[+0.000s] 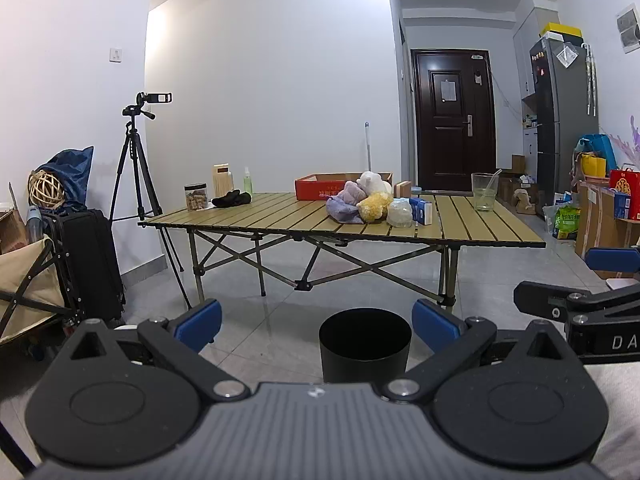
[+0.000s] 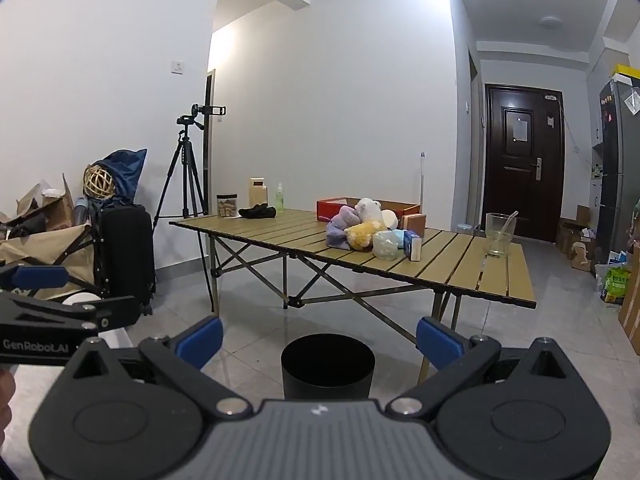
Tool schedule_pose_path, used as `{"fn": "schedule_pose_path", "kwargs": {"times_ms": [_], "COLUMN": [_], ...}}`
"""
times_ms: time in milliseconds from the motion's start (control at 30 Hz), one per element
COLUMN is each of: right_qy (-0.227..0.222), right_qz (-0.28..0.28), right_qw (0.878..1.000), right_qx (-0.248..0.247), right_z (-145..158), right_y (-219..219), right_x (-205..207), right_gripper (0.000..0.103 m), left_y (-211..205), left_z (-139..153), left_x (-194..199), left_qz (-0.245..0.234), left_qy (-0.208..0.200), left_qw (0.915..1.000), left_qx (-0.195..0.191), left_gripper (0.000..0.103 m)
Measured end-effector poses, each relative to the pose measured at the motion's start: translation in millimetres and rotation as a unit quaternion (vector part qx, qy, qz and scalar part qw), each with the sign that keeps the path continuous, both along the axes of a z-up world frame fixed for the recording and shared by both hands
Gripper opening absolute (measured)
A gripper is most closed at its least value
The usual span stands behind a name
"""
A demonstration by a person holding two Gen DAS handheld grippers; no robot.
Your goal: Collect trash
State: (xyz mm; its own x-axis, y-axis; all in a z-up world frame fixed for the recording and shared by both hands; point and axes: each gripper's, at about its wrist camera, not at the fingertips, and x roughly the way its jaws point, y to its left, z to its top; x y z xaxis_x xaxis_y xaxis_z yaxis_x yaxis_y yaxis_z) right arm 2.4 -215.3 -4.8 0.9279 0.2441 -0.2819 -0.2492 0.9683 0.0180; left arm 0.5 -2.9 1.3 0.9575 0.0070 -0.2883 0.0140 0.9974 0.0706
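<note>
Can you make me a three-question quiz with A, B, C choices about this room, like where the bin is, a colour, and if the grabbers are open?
1. Where is the black bin?
A. on the table
B. on the floor in front of the table
C. beside the door

2. What colour are the pads on the gripper fingers?
A. blue
B. red
C. green

3. How do the left gripper and right gripper stand?
A. both shut on trash
B. one open, one shut
C. both open and empty

Answers: 1 B, the bin stands on the tiled floor, nearer than the folding table. 2 A, the pads show blue in both wrist views. 3 C, each pair of fingers is spread wide with nothing between them.
</note>
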Motion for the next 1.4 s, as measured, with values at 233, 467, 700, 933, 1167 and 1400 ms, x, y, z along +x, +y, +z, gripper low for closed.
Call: {"fn": "schedule_pose_path", "kwargs": {"times_ms": [233,467,700,933,1167,1400], "right_qy": [-0.001,-0.004,-0.003,-0.005,-0.006,-0.006], "right_qz": [0.002,0.006,0.007,0.003,0.006,0.006], "right_qw": [1.000,1.000,1.000,1.000,1.000,1.000], "right_qx": [0.005,0.014,0.014,0.011,0.009,0.008], "right_z": [1.5,2.4,2.7,2.9,2.6,2.2], "right_y": [-0.4,-3.0,-3.6,-2.0,-0.7,-1.3], "right_x": [-0.5,-3.0,-2.6,-2.6,-2.0,-2.2], "right_gripper": [0.103,0.103,0.103,0.103,0.103,0.103], "left_y": [-0.7,-0.5,0.0,0.2,0.0,-0.2], "left_z": [-0.1,0.3,0.6,0.8,0.5,0.1], "left_x": [0.3,0.4,1.0,1.1,1.0,0.8], "left_qz": [0.000,0.000,0.000,0.000,0.000,0.000], "left_qy": [0.000,0.000,0.000,0.000,0.001,0.000], "left_qw": [1.0000,1.0000,1.0000,1.0000,1.0000,1.0000], "left_qx": [0.000,0.000,0.000,0.000,0.000,0.000], "left_gripper": [0.103,0.103,0.103,0.103,0.103,0.103]}}
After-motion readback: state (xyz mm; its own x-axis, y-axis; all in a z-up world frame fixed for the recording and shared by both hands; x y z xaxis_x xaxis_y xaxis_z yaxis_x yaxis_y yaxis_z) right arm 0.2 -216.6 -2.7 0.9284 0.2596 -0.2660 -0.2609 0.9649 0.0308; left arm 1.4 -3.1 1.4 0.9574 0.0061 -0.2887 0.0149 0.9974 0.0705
